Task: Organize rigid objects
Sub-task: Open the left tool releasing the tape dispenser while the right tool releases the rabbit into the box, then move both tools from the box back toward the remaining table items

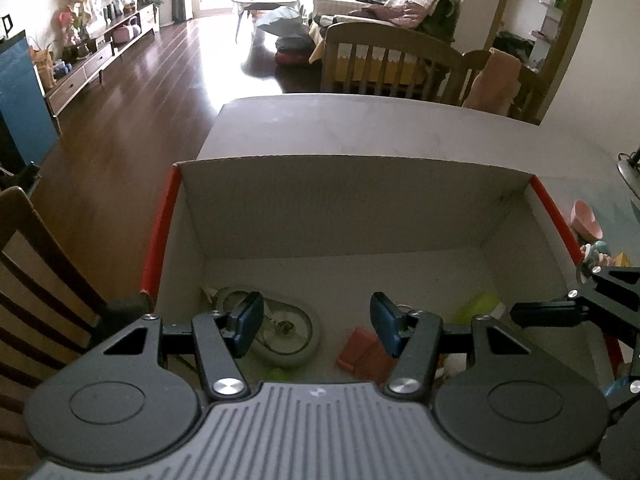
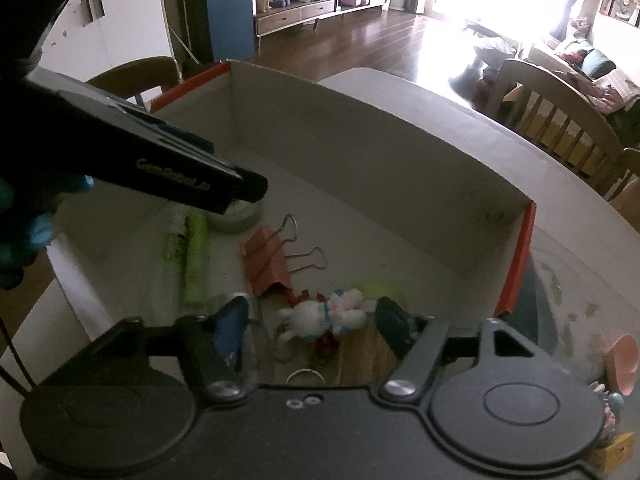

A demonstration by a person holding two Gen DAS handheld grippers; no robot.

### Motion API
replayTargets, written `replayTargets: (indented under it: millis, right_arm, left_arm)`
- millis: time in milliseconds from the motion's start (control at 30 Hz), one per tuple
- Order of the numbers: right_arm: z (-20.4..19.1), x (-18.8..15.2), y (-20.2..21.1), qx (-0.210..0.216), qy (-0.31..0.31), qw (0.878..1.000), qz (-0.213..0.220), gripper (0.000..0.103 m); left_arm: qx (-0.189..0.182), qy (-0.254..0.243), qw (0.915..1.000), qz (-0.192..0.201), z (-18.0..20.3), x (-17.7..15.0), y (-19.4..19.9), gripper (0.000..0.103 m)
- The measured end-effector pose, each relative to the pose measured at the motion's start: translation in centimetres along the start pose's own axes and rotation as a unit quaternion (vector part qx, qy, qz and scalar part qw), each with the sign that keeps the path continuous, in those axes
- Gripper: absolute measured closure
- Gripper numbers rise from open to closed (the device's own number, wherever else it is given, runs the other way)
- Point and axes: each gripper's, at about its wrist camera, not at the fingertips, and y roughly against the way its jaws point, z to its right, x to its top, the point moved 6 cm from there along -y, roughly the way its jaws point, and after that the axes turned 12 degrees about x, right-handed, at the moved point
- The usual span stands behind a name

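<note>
The left gripper hangs with its jaws spread and nothing between them over the open white cardboard box with red edges, above a white oval case and a salmon binder clip on the box floor. The right gripper is likewise spread and empty, poised just above a small white plush keychain, with the binder clip and what looks like a green tube lying farther in. The box sits on a grey table, a pink bowl beside it.
</note>
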Motion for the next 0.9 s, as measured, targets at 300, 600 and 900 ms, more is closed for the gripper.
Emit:
replayTargets:
  millis: [300, 600, 900]
  right_arm:
    - [0.0, 0.0, 3.6, 0.012, -0.02, 0.999, 0.04, 0.031]
    - [-0.6, 0.5, 9.2, 0.021, -0.031, 0.995, 0.097, 0.031]
    - [-0.4, -0.2, 14.1, 0.019, -0.036, 0.989, 0.142, 0.03]
  left_arm:
    - [-0.001, 0.005, 0.9998, 0.018, 0.2, -0.2, 3.3, 0.044]
    - [-0.017, 0.006, 0.9982, 0.057, 1.4, 0.3, 8.5, 0.044]
    - [-0.033, 0.007, 0.9953, 0.091, 3.9, 0.7, 13.1, 0.044]
